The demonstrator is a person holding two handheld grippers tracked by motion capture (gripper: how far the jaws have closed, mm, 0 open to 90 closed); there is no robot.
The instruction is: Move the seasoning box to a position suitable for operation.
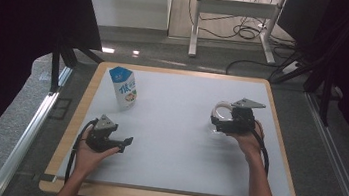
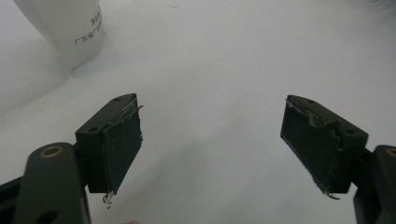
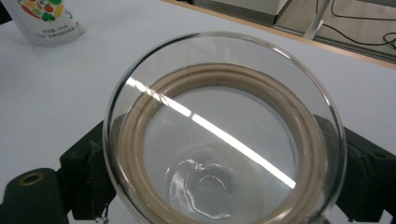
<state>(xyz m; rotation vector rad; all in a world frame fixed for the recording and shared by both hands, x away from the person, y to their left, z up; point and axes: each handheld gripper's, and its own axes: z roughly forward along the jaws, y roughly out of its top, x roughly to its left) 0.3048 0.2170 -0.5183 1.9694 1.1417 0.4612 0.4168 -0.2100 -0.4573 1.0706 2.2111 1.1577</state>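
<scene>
A pale grey mat covers the wood-edged table, which stands on grey carpet with dark curtains at both sides and a desk frame with loose cables at the far end. The glass jar is clear, with a tan ring inside its rim; its base is cut off in the right gripper view, and in the high view it is mostly hidden behind the right gripper. That gripper's jaws clasp the jar at the table's right, while the left gripper, near left, has its jaws spread and empty, the milk carton standing far left.

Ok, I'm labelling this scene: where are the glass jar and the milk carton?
glass jar (image 3: 224, 140): right gripper view, its inner wall.
milk carton (image 1: 125, 89): high view, its printed front face.
</scene>
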